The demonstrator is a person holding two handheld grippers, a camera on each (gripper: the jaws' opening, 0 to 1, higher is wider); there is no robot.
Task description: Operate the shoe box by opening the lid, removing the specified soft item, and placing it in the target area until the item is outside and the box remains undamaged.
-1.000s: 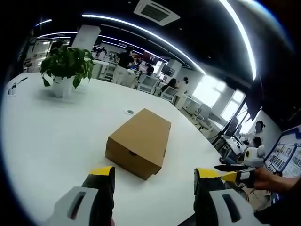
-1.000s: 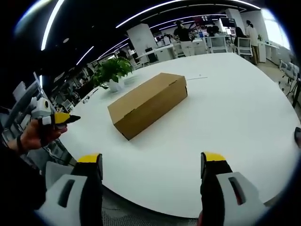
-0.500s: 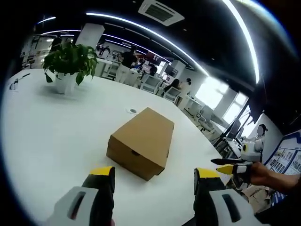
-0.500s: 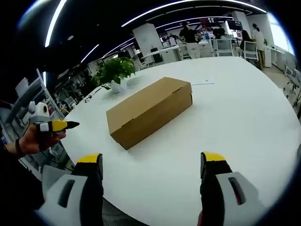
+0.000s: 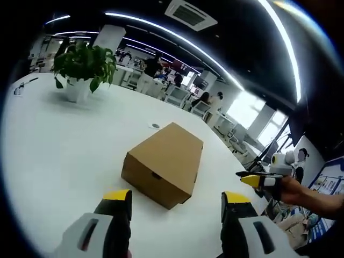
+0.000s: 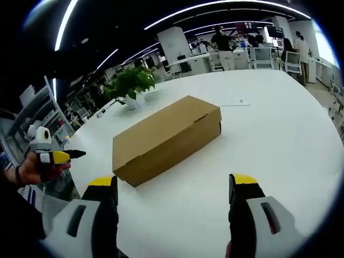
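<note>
Closed shoe box (image 5: 163,170) sitting mid-surface, both tongs hovering short of it with jaws apart.

In the left gripper view, the left tongs (image 5: 176,200) are gaping wide and gripping nothing, the box lying just ahead with its lid down, contents hidden; bare white surface (image 5: 59,145) is stretching around it, a potted plant (image 5: 83,64) standing well apart at the far side, and the right tongs (image 5: 257,179) are poking in from the right in a hand. In the right gripper view, the right tongs (image 6: 174,198) are likewise spread and empty, the box (image 6: 167,137) lying lengthwise ahead, the left tongs (image 6: 60,156) entering at the left, the plant (image 6: 130,85) beyond, and a paper slip (image 6: 235,102) too small to read.
</note>
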